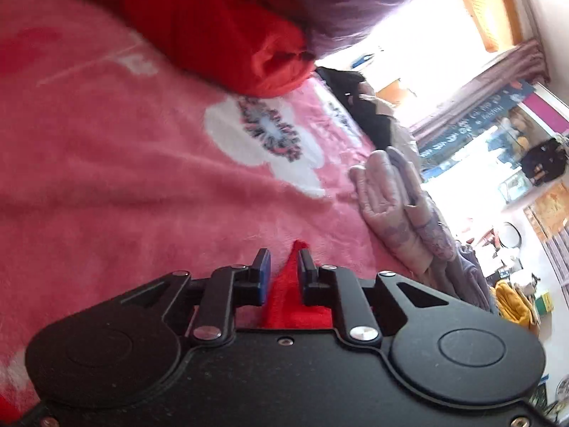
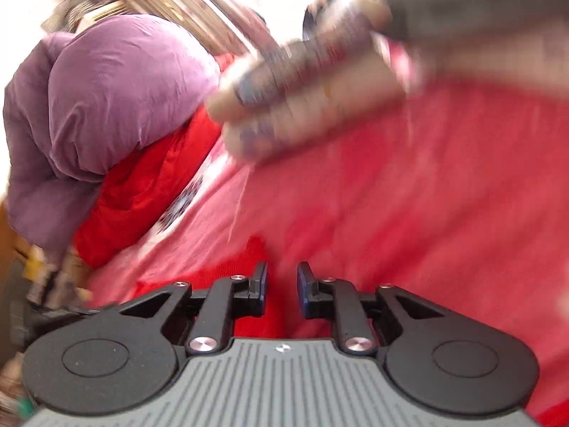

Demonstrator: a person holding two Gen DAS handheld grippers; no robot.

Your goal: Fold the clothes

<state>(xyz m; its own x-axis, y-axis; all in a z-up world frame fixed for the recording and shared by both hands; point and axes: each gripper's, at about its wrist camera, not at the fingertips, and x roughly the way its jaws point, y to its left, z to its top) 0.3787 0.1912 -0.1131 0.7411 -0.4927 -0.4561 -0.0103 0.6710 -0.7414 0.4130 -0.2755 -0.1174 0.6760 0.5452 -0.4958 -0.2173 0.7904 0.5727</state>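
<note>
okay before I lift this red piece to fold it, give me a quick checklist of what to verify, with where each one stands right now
1. Left gripper has cloth: ok, red fabric sits between its fingers, pinched at a corner.
2. Right gripper has cloth: cannot tell, a gap shows between its fingers and the view is blurred.
3. Both grips on the same garment: cannot tell.
4. Pink blanket flat for folding: ok in the left wrist view.
5. Folding area free of other clothes: not ok, a red jacket and a purple jacket are piled close by, and a lilac garment lies at the blanket's edge.
</note>
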